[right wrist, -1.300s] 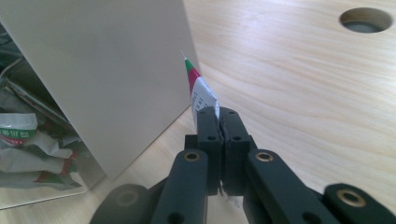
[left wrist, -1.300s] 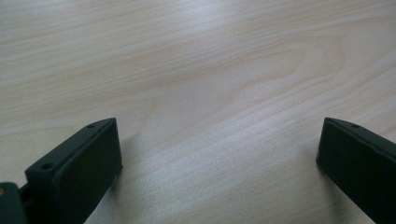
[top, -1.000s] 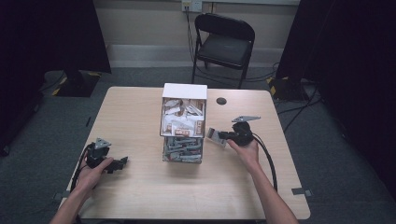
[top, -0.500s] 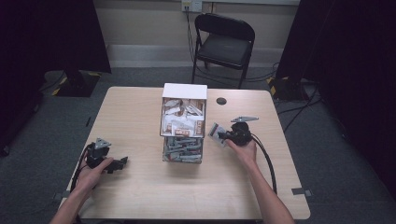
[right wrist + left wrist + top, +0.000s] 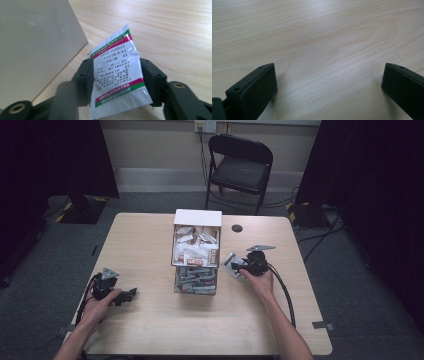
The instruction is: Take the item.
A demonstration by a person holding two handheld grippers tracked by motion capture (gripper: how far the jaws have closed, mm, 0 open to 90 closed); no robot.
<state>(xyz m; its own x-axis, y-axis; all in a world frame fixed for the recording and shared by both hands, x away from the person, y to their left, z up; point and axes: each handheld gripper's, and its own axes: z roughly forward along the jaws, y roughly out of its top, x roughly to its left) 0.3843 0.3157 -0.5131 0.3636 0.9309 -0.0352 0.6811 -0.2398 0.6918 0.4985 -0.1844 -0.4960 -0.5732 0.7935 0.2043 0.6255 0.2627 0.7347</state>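
A white box [image 5: 197, 218] full of sachets stands mid-table, with a clear compartment [image 5: 195, 281] of packets at its front. My right gripper [image 5: 234, 265] sits just right of the box. A white sachet [image 5: 117, 75] with red and green bands and printed text stands loose between its jaws. The jaws have just been opening and do not press on it, so the right gripper [image 5: 116, 62] is open. The box wall [image 5: 35, 45] rises close on the left of that view. My left gripper [image 5: 130, 295] rests open at the table's left front, its jaws [image 5: 329, 68] wide over bare wood.
A black folding chair [image 5: 240, 165] stands behind the table. A small dark disc [image 5: 237, 228] lies on the table beyond the right hand. The right gripper's cable [image 5: 285, 295] trails back along the forearm. A bit of tape [image 5: 320, 325] sits near the table's front right corner.
The right gripper's jaws have spread apart around the sachet, and that hand has barely shifted. The left hand and its gripper have stayed put.
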